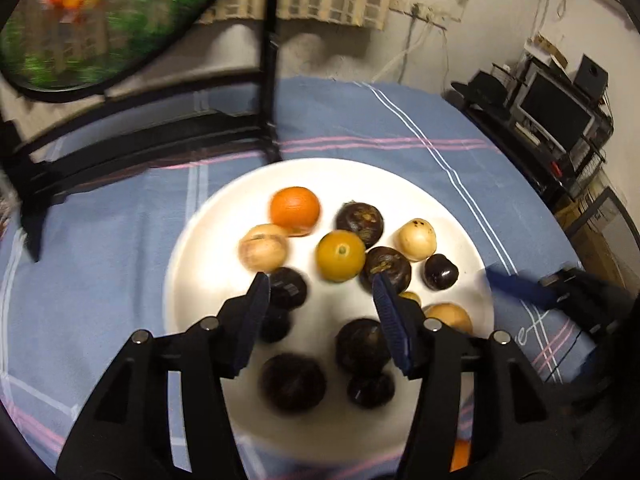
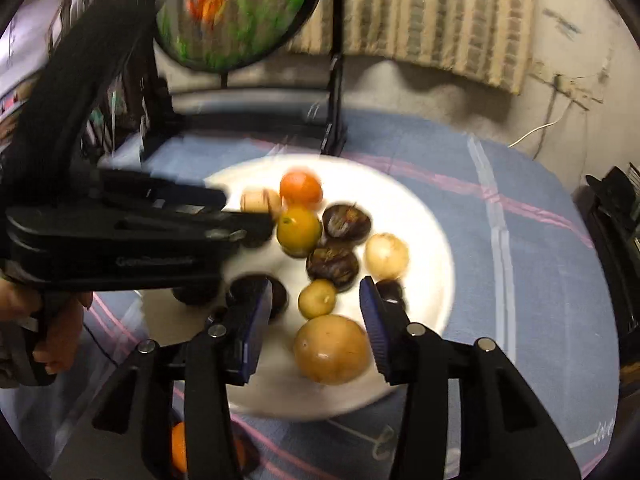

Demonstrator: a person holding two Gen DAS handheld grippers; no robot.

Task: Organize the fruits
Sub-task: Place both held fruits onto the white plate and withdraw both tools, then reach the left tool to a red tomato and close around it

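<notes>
A white plate [image 1: 208, 240] on the blue checked cloth holds an orange [image 1: 295, 210], a yellow-orange fruit [image 1: 341, 255], tan fruits [image 1: 416, 239] and several dark round fruits [image 1: 360, 218]. My left gripper [image 1: 320, 284] hangs open above the plate's middle with nothing between its pads. My right gripper [image 2: 316, 286] is also open over the plate's near right part. A small yellow-green fruit [image 2: 317, 299] and a large tan fruit [image 2: 331, 350] lie on the plate below its gap, untouched. The left gripper [image 2: 260, 222] reaches in from the left, held by a hand [image 2: 52, 320].
A black stand [image 1: 268, 80] with a round patterned disc [image 1: 92, 20] rises behind the plate. Another orange [image 2: 180, 446] lies off the plate by the near edge. A shelf with a monitor [image 1: 556, 112] stands at the far right. Blue cloth [image 2: 520, 240] surrounds the plate.
</notes>
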